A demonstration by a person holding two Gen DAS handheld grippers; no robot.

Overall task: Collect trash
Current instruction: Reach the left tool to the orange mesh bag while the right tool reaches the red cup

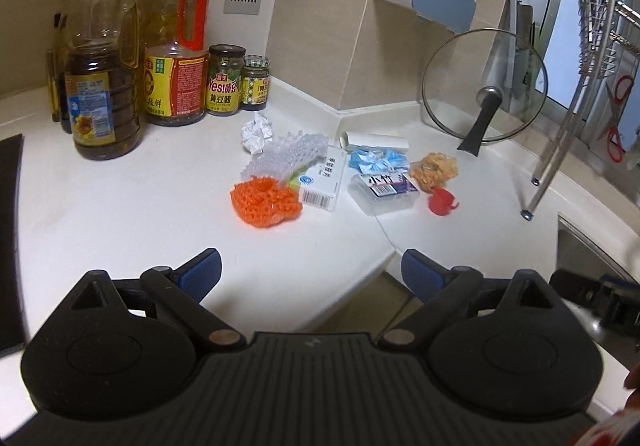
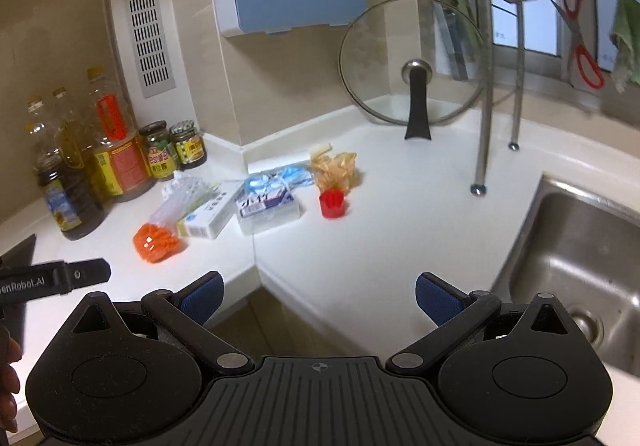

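Trash lies in a cluster on the white counter: an orange foam net, a white foam net, a crumpled paper ball, a white carton, a clear plastic box, a blue wrapper, a paper roll, a tan crumpled bag and a red cap. The same cluster shows in the right wrist view, with the orange net, carton, clear box and red cap. My left gripper and right gripper are open and empty, short of the trash.
Oil bottles and sauce jars stand at the back left. A glass pot lid leans in the corner. A steel sink lies at the right, with a dish rack leg beside it. The counter has an inner corner edge.
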